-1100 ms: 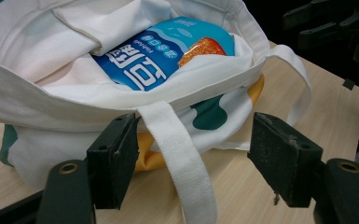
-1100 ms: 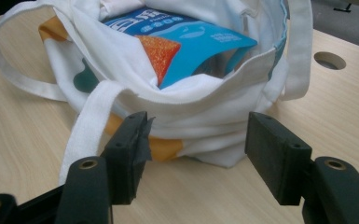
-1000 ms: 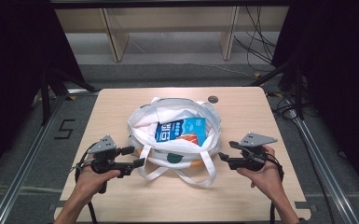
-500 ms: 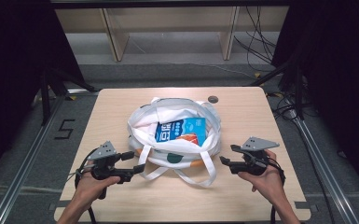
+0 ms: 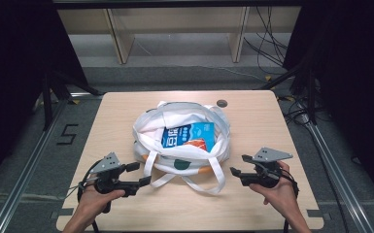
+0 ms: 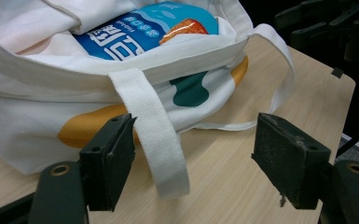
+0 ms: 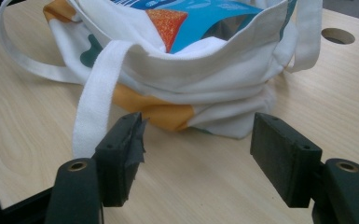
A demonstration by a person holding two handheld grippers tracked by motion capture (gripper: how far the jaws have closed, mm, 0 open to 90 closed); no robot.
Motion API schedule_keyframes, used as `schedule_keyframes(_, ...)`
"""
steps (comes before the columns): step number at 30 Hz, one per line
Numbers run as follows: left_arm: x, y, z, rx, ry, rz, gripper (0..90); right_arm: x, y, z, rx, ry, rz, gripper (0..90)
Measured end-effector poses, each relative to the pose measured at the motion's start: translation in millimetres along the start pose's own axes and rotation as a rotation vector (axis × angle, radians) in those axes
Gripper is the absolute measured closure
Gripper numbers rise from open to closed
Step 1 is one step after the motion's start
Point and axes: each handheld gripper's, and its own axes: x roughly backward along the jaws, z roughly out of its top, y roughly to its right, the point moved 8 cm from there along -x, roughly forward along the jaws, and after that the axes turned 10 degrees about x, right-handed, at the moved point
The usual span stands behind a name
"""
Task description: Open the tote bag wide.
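Item: white cloth tote bag with orange and green patches [image 5: 182,141], slumped open on the pale wooden table [image 5: 126,111], about mid-table; round hole in the table [image 5: 221,102] just beyond the bag's far rim.

Contents: flat blue printed packet with an orange-red picture [image 5: 188,135], lying inside the bag mouth, face up, partly under the near rim.

Handles: white webbing straps [image 5: 194,177], looped out flat on the table on the bag's near side.

Left gripper [image 6: 193,163]: near-left of the bag; fingers [image 6: 109,161] spread wide, just opened a little further; one strap lying between them, untouched by either pad; nothing grasped.

Right gripper [image 7: 198,156]: near-right of the bag; fingers [image 7: 284,156] likewise wide apart, just opened somewhat; bare table between them, bag corner just ahead, strap beside the left pad; released, holding nothing.

Risks, as judged: closing on a single limp strap likely to tip the bag and slide the packet out; uneven lift by one side alone likely to collapse the mouth; pad catching loose cloth instead of webbing likely to slip.
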Motion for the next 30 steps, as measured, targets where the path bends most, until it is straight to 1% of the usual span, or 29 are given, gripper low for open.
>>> schedule_keyframes(1,-0.3,-0.4,-0.7,-0.022,0.0,-0.008,28.4,-0.1,-1.4,-0.6,-0.011,0.003,0.003,35.5)
schedule_keyframes(2,-0.1,0.2,-2.6,-0.01,0.001,-0.001,28.3,0.9,-2.9,-1.5,-0.019,-0.001,0.007,35.5)
schedule_keyframes(3,0.0,1.2,-4.5,-0.003,0.001,-0.008,27.9,1.3,-3.3,-2.2,-0.023,0.001,0.001,35.4)
schedule_keyframes(4,0.2,2.1,-7.3,-0.001,0.001,-0.015,27.5,1.8,-3.6,-3.4,-0.019,-0.001,0.008,35.4)
schedule_keyframes(5,0.4,2.1,-9.4,-0.009,0.0,-0.016,27.5,2.2,-2.2,-4.2,-0.003,0.01,-0.006,35.4)
schedule_keyframes(6,1.1,1.1,-11.5,-0.016,-0.007,-0.004,27.4,2.8,-4.5,-5.5,-0.018,0.008,0.01,35.4)
schedule_keyframes(7,0.8,1.6,-14.8,-0.007,-0.007,0.0,27.4,3.3,-4.2,-6.6,-0.014,0.008,0.002,35.4)
schedule_keyframes(8,1.0,1.2,-16.6,-0.024,-0.015,-0.004,27.1,3.8,-4.0,-8.4,-0.007,0.011,-0.002,35.3)
schedule_keyframes(9,0.8,1.5,-18.7,-0.024,-0.014,0.004,26.8,4.2,-5.7,-9.7,-0.02,0.006,0.005,35.3)
schedule_keyframes(10,0.8,2.3,-22.1,-0.01,-0.019,0.013,26.7,4.9,-7.5,-10.8,-0.035,0.009,-0.005,35.3)
schedule_keyframes(11,0.5,3.0,-23.4,-0.012,-0.022,0.008,26.5,5.1,-6.5,-12.1,-0.014,0.015,-0.004,35.3)
schedule_keyframes(12,0.2,4.3,-25.0,-0.011,-0.022,0.001,26.3,5.7,-9.1,-13.0,-0.032,0.015,-0.003,35.3)
schedule_keyframes(13,0.4,4.0,-25.9,-0.035,-0.024,0.001,26.2,6.3,-9.1,-14.7,-0.023,0.009,0.005,35.2)
schedule_keyframes(14,0.3,4.7,-27.5,-0.039,-0.024,0.006,26.1,6.4,-10.8,-15.6,-0.033,0.018,-0.003,35.3)
schedule_keyframes(15,-0.3,5.8,-29.1,-0.038,-0.022,0.013,26.0,6.8,-9.0,-16.2,-0.004,0.027,-0.007,35.2)
schedule_keyframes(16,-0.7,6.4,-31.1,-0.041,-0.027,0.011,25.8,7.3,-12.7,-18.1,-0.03,0.016,0.001,35.2)
schedule_keyframes(18,-2.0,9.2,-34.6,-0.022,-0.024,0.004,25.3,7.9,-12.1,-19.9,-0.015,0.028,-0.006,35.0)
schedule_keyframes(19,-2.3,9.6,-37.0,-0.029,-0.03,0.004,25.0,8.5,-16.5,-21.8,-0.044,0.017,0.008,34.7)
schedule_keyframes(20,-3.0,10.4,-38.1,-0.031,-0.027,-0.002,24.6,8.8,-14.7,-23.0,-0.021,0.021,0.001,34.2)
schedule_keyframes(21,-3.2,9.8,-40.0,-0.056,-0.034,-0.006,24.4,8.7,-16.3,-24.1,-0.026,0.019,0.01,34.2)
schedule_keyframes(22,-2.8,9.9,-41.9,-0.055,-0.042,0.0,23.9,8.9,-16.4,-25.7,-0.011,0.021,0.003,34.1)
schedule_keyframes(23,-3.3,10.3,-43.7,-0.053,-0.042,-0.007,23.7,8.8,-18.8,-26.4,-0.025,0.021,0.008,33.9)
schedule_keyframes(24,-4.0,10.8,-45.5,-0.048,-0.036,-0.012,23.5,8.8,-18.1,-28.1,-0.008,0.02,0.0,33.4)
schedule_keyframes(25,-3.6,11.0,-47.7,-0.03,-0.043,-0.007,23.0,8.0,-21.5,-30.4,-0.015,0.012,0.015,32.6)
schedule_keyframes(26,-3.6,11.2,-48.7,-0.032,-0.041,-0.007,22.5,8.8,-22.4,-31.6,-0.014,0.006,0.006,32.6)
schedule_keyframes(27,-2.8,9.6,-49.8,-0.055,-0.047,-0.005,22.0,8.9,-22.8,-33.2,-0.008,0.003,0.001,32.4)
schedule_keyframes(28,-2.3,9.4,-50.8,-0.051,-0.05,-0.003,21.4,9.1,-24.0,-35.0,-0.001,0.0,0.0,31.5)
schedule_keyframes(29,-2.5,9.6,-51.7,-0.046,-0.046,-0.008,21.0,9.5,-26.6,-36.6,-0.014,-0.01,0.01,31.3)
schedule_keyframes(30,-2.0,9.6,-53.1,-0.039,-0.048,0.0,20.7,9.2,-27.3,-37.1,-0.003,-0.002,0.012,31.2)
